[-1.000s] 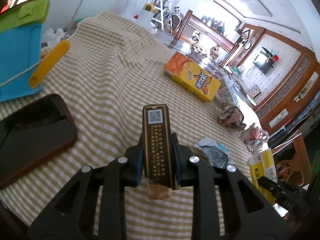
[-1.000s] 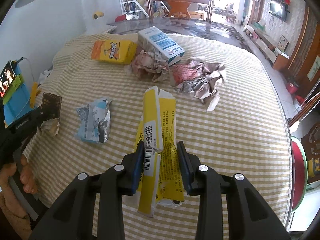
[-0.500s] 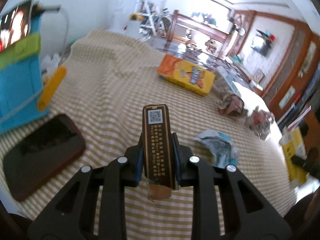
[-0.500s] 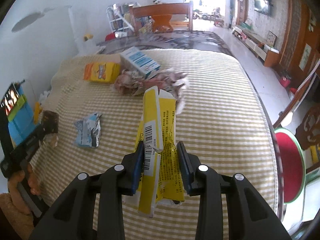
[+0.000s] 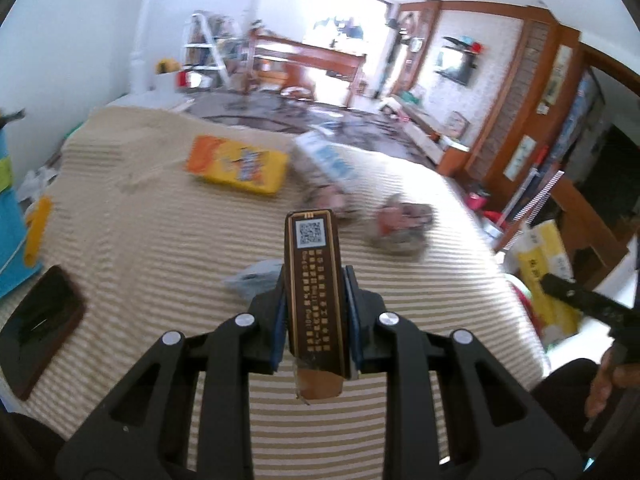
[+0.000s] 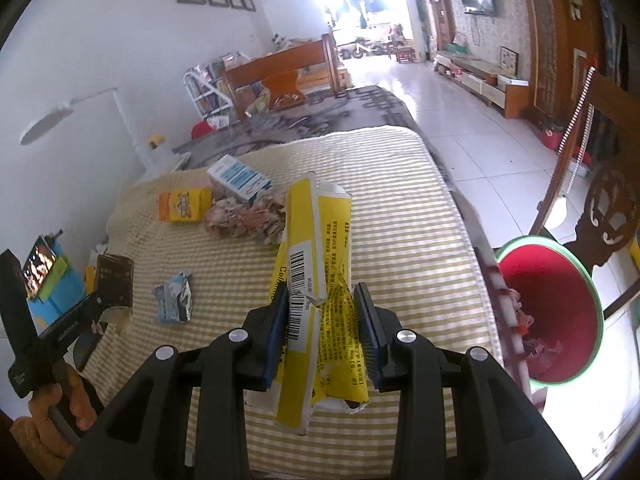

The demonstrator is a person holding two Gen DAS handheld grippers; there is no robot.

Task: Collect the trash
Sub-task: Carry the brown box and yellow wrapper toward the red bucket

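Phone (image 5: 40,322), dark and flat, lies at the far left of the striped desk (image 5: 160,248), beside a blue stand (image 6: 60,284) with a lit screen. Right of it, the left tool (image 5: 314,300) is clamped on a dark brown carton (image 5: 314,280) with a code label on its end, held upright above the cloth. A crumpled blue wrapper (image 6: 174,300) lies on the desk just past it. Farther back sit an orange snack box (image 5: 236,164), a blue-and-white box (image 6: 238,176) and crumpled pinkish paper (image 6: 244,218), close together. The right tool (image 6: 320,320) is closed on a crushed yellow carton (image 6: 320,272) with a barcode, lifted clear of the desk. At the far right, off the desk's edge and lower down, stands a red bin (image 6: 560,280) with a green rim, some scraps already inside.
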